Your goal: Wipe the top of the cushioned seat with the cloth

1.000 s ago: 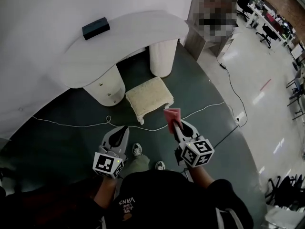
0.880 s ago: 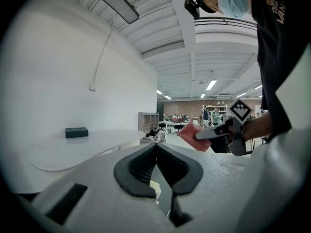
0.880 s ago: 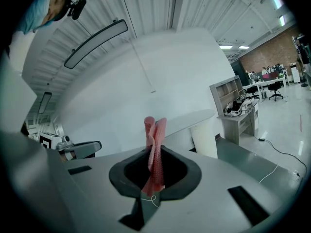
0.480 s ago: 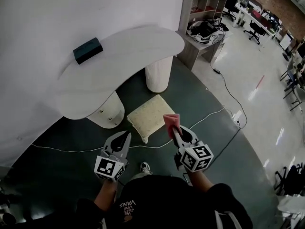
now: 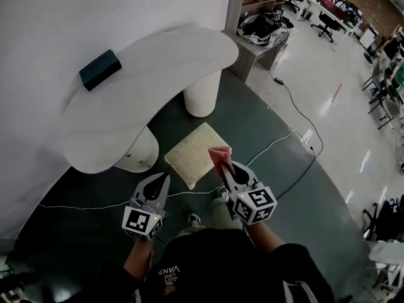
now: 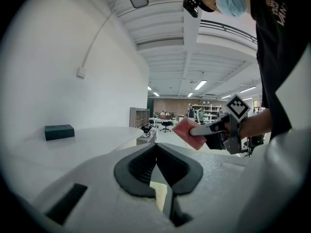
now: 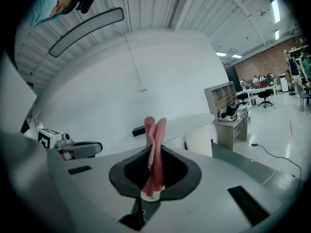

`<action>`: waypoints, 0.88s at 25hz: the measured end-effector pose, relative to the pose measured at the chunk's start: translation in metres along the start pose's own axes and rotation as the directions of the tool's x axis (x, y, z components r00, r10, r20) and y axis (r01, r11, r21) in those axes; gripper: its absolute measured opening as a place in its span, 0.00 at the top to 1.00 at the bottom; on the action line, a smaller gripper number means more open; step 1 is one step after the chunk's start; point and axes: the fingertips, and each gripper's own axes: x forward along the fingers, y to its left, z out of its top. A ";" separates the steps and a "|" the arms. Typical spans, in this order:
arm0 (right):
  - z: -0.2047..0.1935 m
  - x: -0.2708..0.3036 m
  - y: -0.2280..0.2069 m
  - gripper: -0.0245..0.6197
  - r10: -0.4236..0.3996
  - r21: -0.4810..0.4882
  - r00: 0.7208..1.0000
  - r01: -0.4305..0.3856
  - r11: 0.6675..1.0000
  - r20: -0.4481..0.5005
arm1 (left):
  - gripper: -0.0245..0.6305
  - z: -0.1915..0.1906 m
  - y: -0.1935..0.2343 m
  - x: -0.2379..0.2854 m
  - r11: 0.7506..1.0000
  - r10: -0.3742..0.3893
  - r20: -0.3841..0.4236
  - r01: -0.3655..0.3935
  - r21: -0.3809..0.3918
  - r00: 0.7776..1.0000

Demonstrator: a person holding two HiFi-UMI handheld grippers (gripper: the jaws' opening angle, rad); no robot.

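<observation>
**A:** Where does the cushioned seat point(image 5: 189, 160) lie for us?

**B:** It sits on the dark green floor point(image 5: 271, 188), just ahead of both grippers and near the edge of the white table point(image 5: 151, 74). In the head view the cloth point(image 5: 219, 154) sticks up from the right gripper point(image 5: 225, 168) and overlaps the seat's near right edge. We cannot tell whether it touches the cushion. The left gripper point(image 5: 165, 179) hangs just short of the seat's near left edge.

**A:** What do we see changed from a second ago?

**B:** We have come closer. Back then the cloth showed clear of the seat, below its right corner. Now it lies over the seat's edge in the picture. The table and the dark box point(image 5: 100, 69) on it have slid towards the left of the head view.

**A:** And the jaws?

**B:** In the right gripper view the jaws are clamped on the pink cloth, which stands upright between them as a folded strip. In the left gripper view we see the jaws pressed together with nothing between them.
</observation>
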 end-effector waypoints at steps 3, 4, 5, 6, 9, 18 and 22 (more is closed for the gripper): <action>0.001 0.017 -0.015 0.92 0.020 -0.007 1.000 -0.020 1.000 -0.024 | 0.94 0.001 0.004 0.019 1.000 0.026 0.003 -0.025 -0.018 1.000; 0.000 0.024 -0.020 0.93 0.029 -0.011 0.999 -0.029 1.000 -0.035 | 0.94 0.002 0.005 0.025 0.999 0.037 0.005 -0.037 -0.024 0.999; -0.001 0.032 -0.025 0.92 0.039 -0.016 0.998 -0.040 0.999 -0.049 | 0.94 0.003 0.007 0.030 0.998 0.048 0.006 -0.048 -0.031 0.999; -0.002 0.040 -0.030 0.93 0.051 -0.022 0.997 -0.052 0.998 -0.063 | 0.94 0.001 0.009 0.035 0.997 0.060 0.002 -0.060 -0.038 0.998; -0.005 0.067 -0.042 0.92 0.084 -0.037 0.991 -0.088 0.995 -0.101 | 0.94 -0.006 0.019 0.045 0.992 0.103 -0.020 -0.104 -0.070 0.994; -0.038 0.147 -0.074 0.92 0.143 -0.041 0.969 -0.155 0.987 -0.203 | 0.94 -0.037 0.038 0.072 0.969 0.200 -0.070 -0.208 -0.134 0.977; -0.070 0.184 -0.074 0.92 0.171 -0.043 0.953 -0.188 0.981 -0.249 | 0.94 -0.059 0.048 0.070 0.959 0.223 -0.100 -0.236 -0.156 0.970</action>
